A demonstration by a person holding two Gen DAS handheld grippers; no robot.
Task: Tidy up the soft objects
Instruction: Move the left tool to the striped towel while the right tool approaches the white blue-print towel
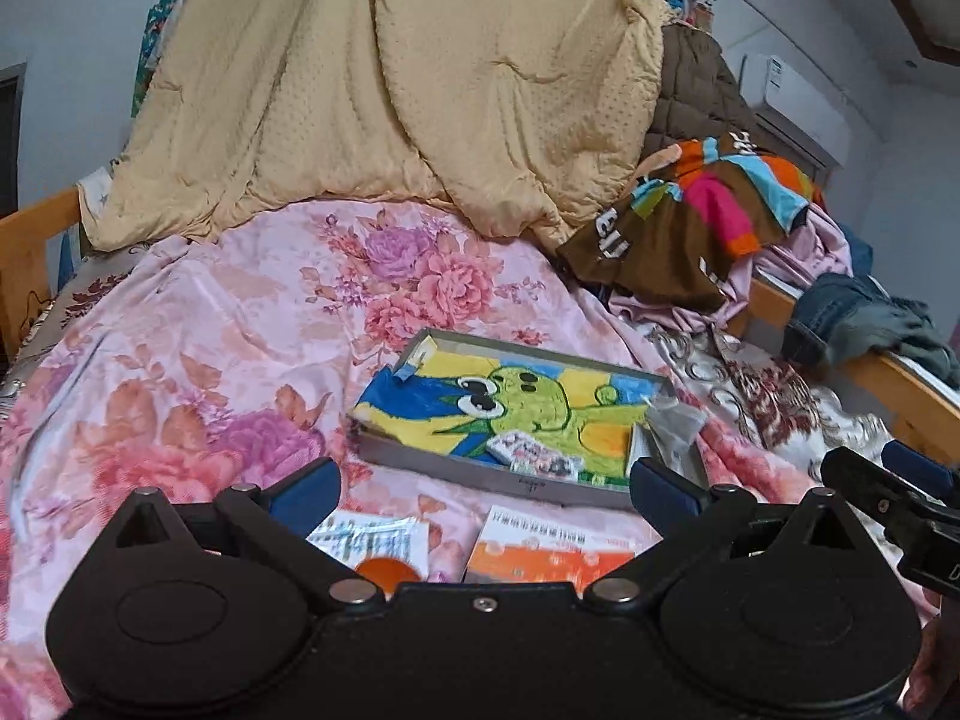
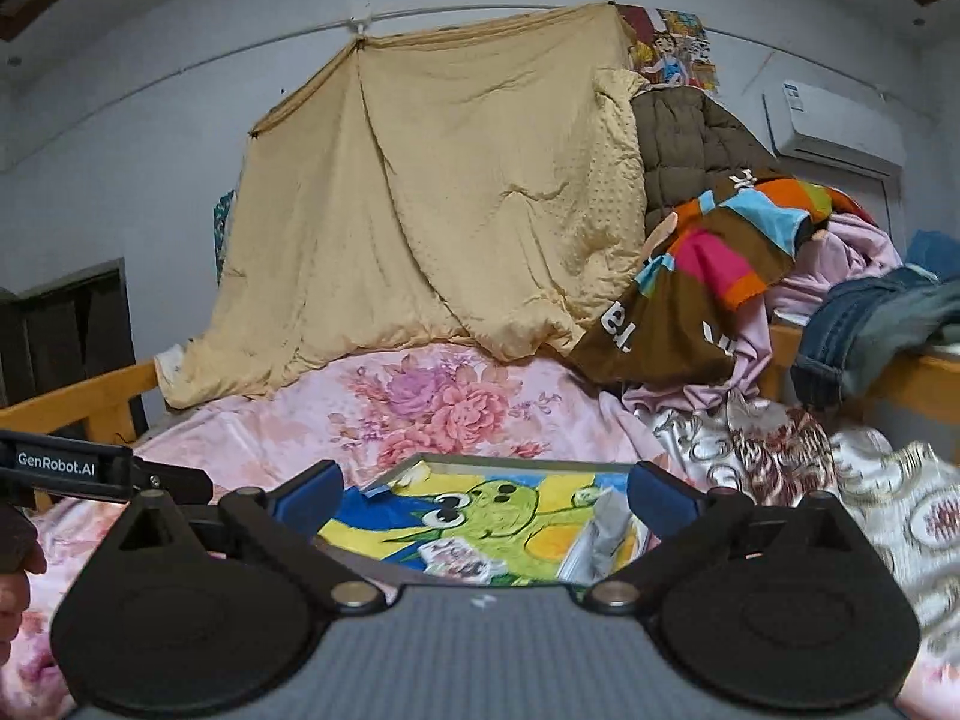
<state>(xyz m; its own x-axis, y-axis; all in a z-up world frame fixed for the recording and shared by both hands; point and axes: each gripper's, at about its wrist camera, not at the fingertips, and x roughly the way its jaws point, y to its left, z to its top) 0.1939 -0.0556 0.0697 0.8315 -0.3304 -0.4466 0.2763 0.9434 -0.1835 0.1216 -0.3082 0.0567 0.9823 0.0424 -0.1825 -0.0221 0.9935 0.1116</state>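
A tan quilt (image 1: 384, 78) (image 2: 432, 204) hangs from a wall line and drapes onto the far end of the bed. Below it spreads a pink floral sheet (image 1: 198, 324) (image 2: 312, 414). A colourful patchwork cloth (image 1: 702, 198) (image 2: 714, 258) tops a heap of bedding at the right, with a brown padded quilt (image 2: 684, 138) behind it. My left gripper (image 1: 486, 486) stands open over the sheet with nothing between its fingers. My right gripper (image 2: 486, 498) is wide open and empty too, above a shallow tray with a green cartoon picture (image 1: 540, 402) (image 2: 480, 510).
Wooden bed rails (image 1: 30, 240) (image 2: 90, 396) frame the mattress on both sides. Jeans (image 1: 852, 318) (image 2: 870, 312) hang over the right rail. An orange box (image 1: 540, 558) and a white packet (image 1: 372, 540) lie on the sheet near me. An air conditioner (image 2: 840, 126) hangs on the wall.
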